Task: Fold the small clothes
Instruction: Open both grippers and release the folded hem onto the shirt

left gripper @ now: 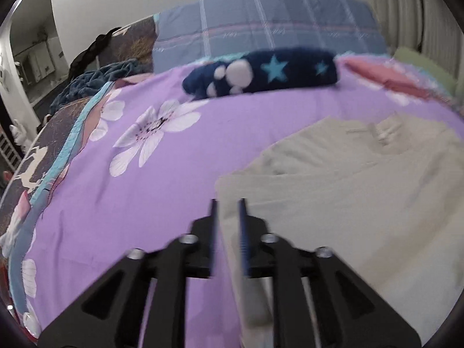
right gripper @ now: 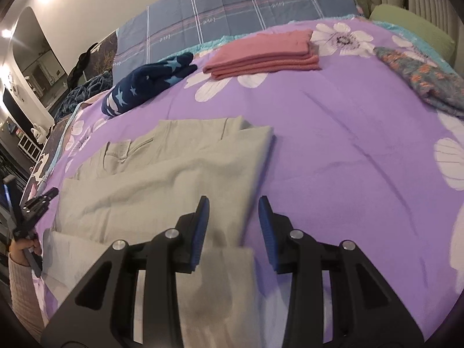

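The step in hand looks like folding the beige shorts (right gripper: 162, 174) — they lie flat on the purple bed cover (right gripper: 348, 159), w/ one fold maybe done, since a top layer sits over a lower one near the front.

The right gripper (right gripper: 233, 217) hangs just over the shorts' near right edge. Its blue pads (right gripper: 200, 226) stand wide apart & hold nothing. The left gripper (left gripper: 227, 211) is at the shorts' left edge. Its fingers have only a thin gap between them, nearly closed. The view is blurry, so it's hard to tell if any cloth is pinched — prob. not.

Next move, as a guess: each gripper should go down to a near corner, pinch the cloth, then lift & carry it over to the far side. Both must move together so the fold stays straight.

The shorts look soft & thin, w/ a pocket or waist tab at the far end. A small wrinkle shows there.

Done-looking pieces sit further back: a pink folded cloth (right gripper: 261, 55) & a dark blue star one (right gripper: 145, 84).
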A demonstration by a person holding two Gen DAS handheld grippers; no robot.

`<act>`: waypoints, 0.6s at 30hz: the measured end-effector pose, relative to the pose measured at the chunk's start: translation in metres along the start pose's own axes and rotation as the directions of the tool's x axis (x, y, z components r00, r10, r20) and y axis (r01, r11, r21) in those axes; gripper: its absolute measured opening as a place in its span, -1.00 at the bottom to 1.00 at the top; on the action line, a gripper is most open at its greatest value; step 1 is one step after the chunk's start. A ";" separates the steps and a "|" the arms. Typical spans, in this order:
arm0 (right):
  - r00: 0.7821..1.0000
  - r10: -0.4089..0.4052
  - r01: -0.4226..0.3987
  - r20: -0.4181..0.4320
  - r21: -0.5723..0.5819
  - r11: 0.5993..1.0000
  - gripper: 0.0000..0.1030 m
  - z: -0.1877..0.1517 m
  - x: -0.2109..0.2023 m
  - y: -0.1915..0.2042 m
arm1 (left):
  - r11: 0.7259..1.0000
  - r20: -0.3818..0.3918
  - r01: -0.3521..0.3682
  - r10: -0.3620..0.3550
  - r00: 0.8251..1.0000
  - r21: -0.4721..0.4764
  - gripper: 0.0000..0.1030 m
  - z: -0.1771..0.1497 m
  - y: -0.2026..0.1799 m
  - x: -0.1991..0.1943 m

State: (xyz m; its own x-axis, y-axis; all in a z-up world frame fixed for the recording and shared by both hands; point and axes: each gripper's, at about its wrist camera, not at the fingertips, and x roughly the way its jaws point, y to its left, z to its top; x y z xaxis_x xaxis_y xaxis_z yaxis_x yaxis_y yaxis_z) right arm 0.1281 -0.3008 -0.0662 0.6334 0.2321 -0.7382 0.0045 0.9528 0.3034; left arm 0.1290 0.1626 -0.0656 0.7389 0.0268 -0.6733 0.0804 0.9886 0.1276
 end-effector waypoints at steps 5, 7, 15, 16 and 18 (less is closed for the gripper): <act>1.000 0.004 -0.004 0.024 0.001 1.000 -0.27 -0.020 -0.036 -0.018 | 0.996 0.049 0.091 -0.090 0.995 -0.004 -0.33 -0.028 -0.003 -0.055; 1.000 0.023 -0.023 0.011 0.003 1.000 -0.22 -0.033 -0.045 -0.023 | 0.992 0.025 0.125 -0.124 0.992 -0.014 -0.31 -0.045 -0.005 -0.068; 0.993 0.108 -0.108 -0.053 0.005 0.994 -0.19 -0.076 -0.056 -0.020 | 0.991 -0.074 0.114 -0.120 0.990 -0.074 -0.25 -0.094 0.000 -0.079; 0.993 0.107 -0.107 -0.053 0.000 0.994 -0.19 -0.079 -0.056 -0.017 | 0.990 -0.087 0.118 -0.125 0.988 -0.079 -0.25 -0.100 0.000 -0.081; 0.992 0.117 -0.117 -0.054 0.003 0.993 -0.25 -0.084 -0.055 -0.015 | 0.988 -0.097 0.129 -0.137 0.986 -0.081 -0.25 -0.108 -0.001 -0.085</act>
State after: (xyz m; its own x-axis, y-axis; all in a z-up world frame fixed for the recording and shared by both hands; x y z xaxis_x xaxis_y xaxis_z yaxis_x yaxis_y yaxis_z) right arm 0.0282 -0.3116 -0.0802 0.5870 0.3526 -0.7288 -0.0677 0.9184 0.3898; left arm -0.0059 0.1755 -0.0868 0.6529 -0.0944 -0.7516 0.1204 0.9925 -0.0200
